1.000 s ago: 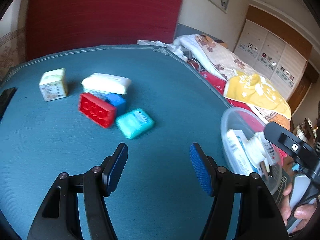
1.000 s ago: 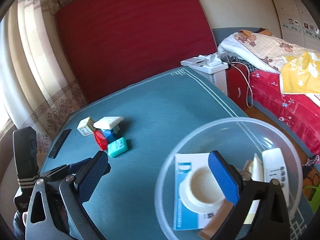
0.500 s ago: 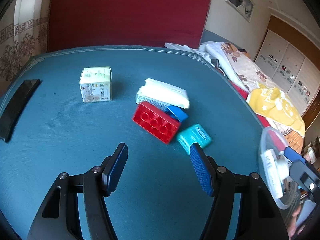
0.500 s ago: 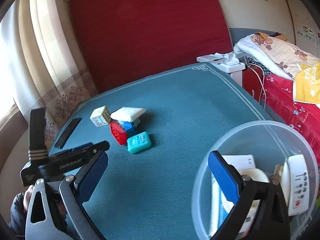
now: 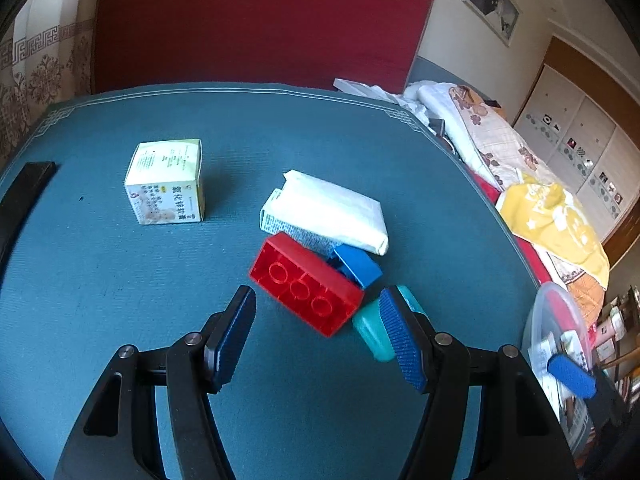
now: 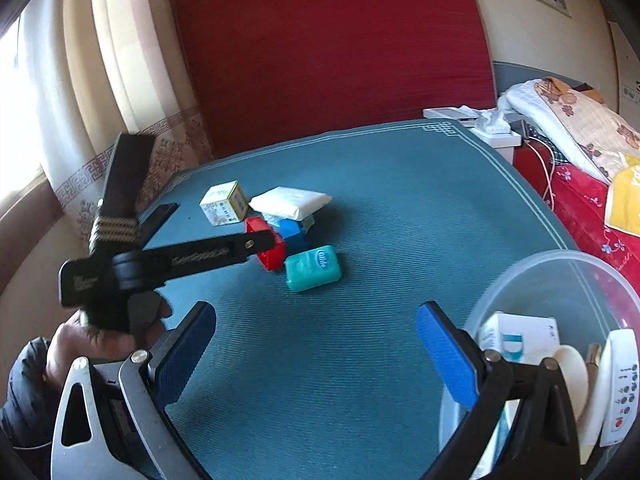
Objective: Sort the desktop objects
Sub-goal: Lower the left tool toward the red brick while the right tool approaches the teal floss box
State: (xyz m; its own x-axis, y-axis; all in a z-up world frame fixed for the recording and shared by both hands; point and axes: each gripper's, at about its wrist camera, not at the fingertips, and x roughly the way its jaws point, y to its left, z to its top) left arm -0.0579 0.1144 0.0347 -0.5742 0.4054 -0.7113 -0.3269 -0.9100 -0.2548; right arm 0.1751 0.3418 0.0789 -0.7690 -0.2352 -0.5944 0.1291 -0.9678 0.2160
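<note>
A: The red brick lies on the counter just ahead of the left hand-held gripper, roughly in line with the gap between its fingers. That hand-held gripper is spread, with nothing between the pads.

B: How would it handle?

A: Likely light, hard plastic, stiff and a bit slick. I'd pinch it across its 2 long flat sides. The blue brick touches its far side, and the teal case sits just beside its right end, partly behind the right finger. The white pack lies beyond, resting partly on the blue brick; it looks soft. The small carton stands apart, ahead and to the left.

B: And the right hand-held gripper?

A: Spread too, holding nothing. The clear bowl is at its right finger, holding a white box, a tape roll and a white remote.
</note>
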